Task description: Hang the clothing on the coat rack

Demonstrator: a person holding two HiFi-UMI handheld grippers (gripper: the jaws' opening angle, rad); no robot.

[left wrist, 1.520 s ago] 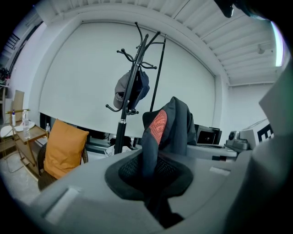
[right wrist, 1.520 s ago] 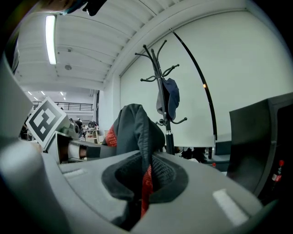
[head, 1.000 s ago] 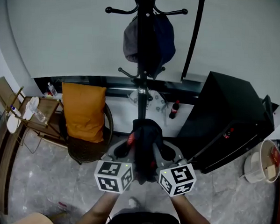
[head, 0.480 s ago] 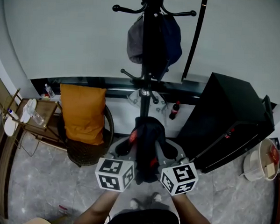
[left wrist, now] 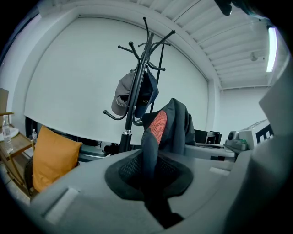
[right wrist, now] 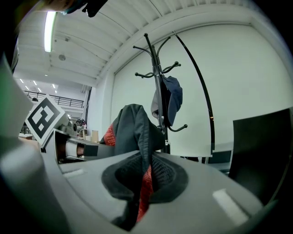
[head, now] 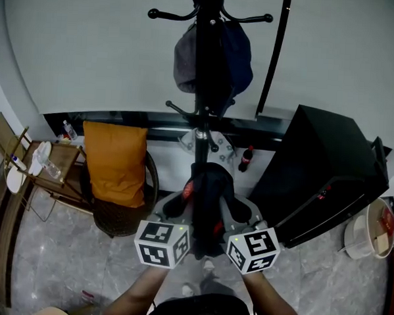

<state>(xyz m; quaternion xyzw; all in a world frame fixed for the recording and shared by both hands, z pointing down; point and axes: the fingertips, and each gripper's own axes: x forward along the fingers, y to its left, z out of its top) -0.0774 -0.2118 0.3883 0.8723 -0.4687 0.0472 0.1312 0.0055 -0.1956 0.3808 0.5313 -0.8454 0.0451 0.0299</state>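
The left gripper (head: 178,210) and the right gripper (head: 236,216) are each pinching tight on one fold of the dark clothing (head: 207,197). I think they are holding it from both sides so it is not slipping on its way up. The clothing is hanging near the person, low by the coat rack (head: 203,121) pole. I am counting two grippers, one rack, one piece of clothing, and two caps on the far hooks: a grey cap (head: 184,57) and a blue cap (head: 239,52).

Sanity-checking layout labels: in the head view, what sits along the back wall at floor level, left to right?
wooden side table → orange cushion → coat rack pole → dark bottle → black cabinet → bucket. Left out: the dark garment, which overlaps the pole.
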